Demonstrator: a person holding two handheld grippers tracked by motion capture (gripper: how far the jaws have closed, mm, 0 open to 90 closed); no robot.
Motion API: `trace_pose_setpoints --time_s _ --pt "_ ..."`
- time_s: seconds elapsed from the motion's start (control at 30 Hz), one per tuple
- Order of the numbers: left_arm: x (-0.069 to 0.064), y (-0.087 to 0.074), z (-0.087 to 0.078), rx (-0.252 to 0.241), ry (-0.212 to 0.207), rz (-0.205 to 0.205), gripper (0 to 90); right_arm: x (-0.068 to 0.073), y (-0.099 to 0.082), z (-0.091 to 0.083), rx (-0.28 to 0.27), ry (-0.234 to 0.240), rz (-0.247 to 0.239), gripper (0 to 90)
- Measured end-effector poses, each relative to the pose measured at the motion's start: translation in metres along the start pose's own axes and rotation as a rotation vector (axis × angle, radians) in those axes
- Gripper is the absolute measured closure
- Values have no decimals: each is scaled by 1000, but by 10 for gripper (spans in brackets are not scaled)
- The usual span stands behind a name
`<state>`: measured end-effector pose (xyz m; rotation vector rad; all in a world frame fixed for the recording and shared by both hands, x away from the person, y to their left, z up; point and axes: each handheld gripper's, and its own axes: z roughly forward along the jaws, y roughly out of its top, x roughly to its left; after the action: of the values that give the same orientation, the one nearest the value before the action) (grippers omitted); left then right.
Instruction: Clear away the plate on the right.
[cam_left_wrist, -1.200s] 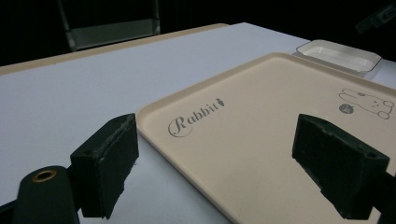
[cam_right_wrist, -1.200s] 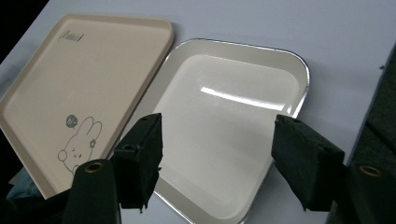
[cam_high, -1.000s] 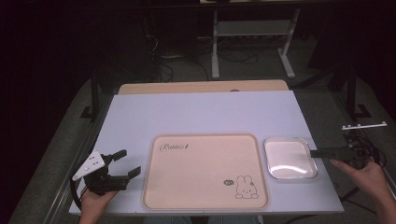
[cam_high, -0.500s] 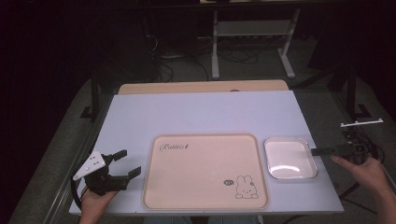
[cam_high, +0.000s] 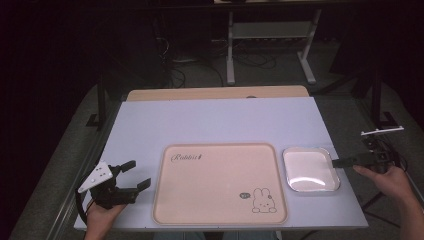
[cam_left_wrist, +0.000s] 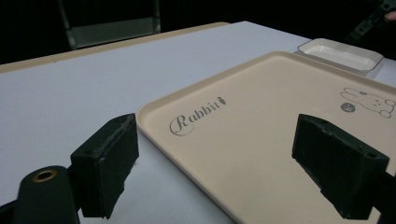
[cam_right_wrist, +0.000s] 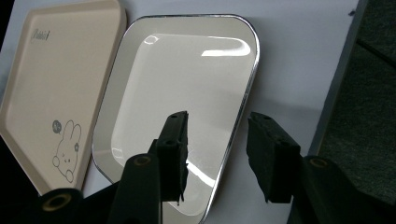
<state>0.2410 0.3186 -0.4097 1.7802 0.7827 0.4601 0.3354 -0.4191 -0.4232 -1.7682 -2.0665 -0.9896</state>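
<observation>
Here, risk of a slipped or glancing grip on the small white dish, judged from the jaw placement: one pad of the right gripper over the dish's glossy inside, the other outside its metal-edged rim, the rim between them and no contact yet visible. Likely causes: a thin, smooth lip, a shallow bite, and an approach from off the bench's right edge, leaving little pad on the rim. Possible outcomes on closing: dish tipped up on its far side, pushed left against the beige tray just beside it, or skidded along the white bench top. Dish position: flat near the front right corner of the bench, right of the tray, apart from it by a narrow gap. Right gripper fingers: partly open, jaws just now closing, straddling the near rim of the dish, holding nothing so far. Left gripper: near the front left corner of the bench, level, aimed at the tray's left edge; fingers wide apart, empty, touching nothing. Tray bare apart from its printed rabbit.
</observation>
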Motion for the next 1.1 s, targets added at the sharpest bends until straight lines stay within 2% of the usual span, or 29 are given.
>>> trace_pose_setpoints --time_s 0.47,0.77,0.9,1.0,1.1 --pt "1 0 0 -1 2 0 144 -12 2 7 40 10 61 625" --pt "1 0 -1 -1 4 0 144 -12 6 12 53 -3 77 731" --pt "1 0 -1 0 4 0 144 -9 8 16 76 -7 77 790" --pt "1 0 -1 0 5 0 144 -8 8 19 89 -23 93 817" --pt "1 0 -1 -1 4 1 144 -10 8 19 89 -19 111 822"
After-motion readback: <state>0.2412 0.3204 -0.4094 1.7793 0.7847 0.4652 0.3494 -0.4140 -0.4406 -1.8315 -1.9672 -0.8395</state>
